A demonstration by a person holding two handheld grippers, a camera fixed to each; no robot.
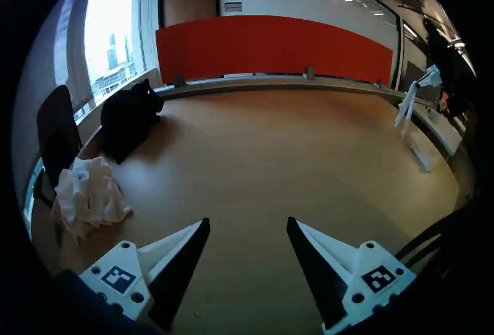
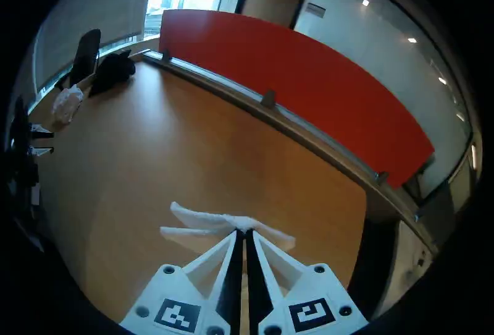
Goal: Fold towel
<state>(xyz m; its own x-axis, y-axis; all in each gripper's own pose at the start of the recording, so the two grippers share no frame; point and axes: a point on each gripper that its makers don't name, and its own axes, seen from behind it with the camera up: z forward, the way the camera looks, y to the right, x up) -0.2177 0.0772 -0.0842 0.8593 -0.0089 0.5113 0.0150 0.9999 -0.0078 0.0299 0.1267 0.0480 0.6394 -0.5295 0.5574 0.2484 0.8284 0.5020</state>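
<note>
Right gripper view, nearest first: the right gripper has its two fingers pressed together with barely a slit between them, pinching a white towel at the tips. The towel is a small, pale, softly creased piece that fans out from the pinch in flat flaps, two pointing left and a shorter one pointing right. Whether it rests on the surface below or hangs just over it I cannot tell. Under it lies a broad wooden table. Along the table's far edge runs a grey rail, and behind that stands a long red partition. In the left gripper view the left gripper is released, its dark-lined fingers spread wide apart with nothing between them and touching nothing, above the wood of the table. Farther off, near the table's left edge, sits a crumpled white cloth, bunched and wrinkled into a loose heap. Beyond it a black bag lies slumped on the table, and what it holds cannot be seen. A dark chair stands just beside the cloth, off the table's edge, below a bright window. At the far right a white strip hangs down, and what holds it is too small to tell.
</note>
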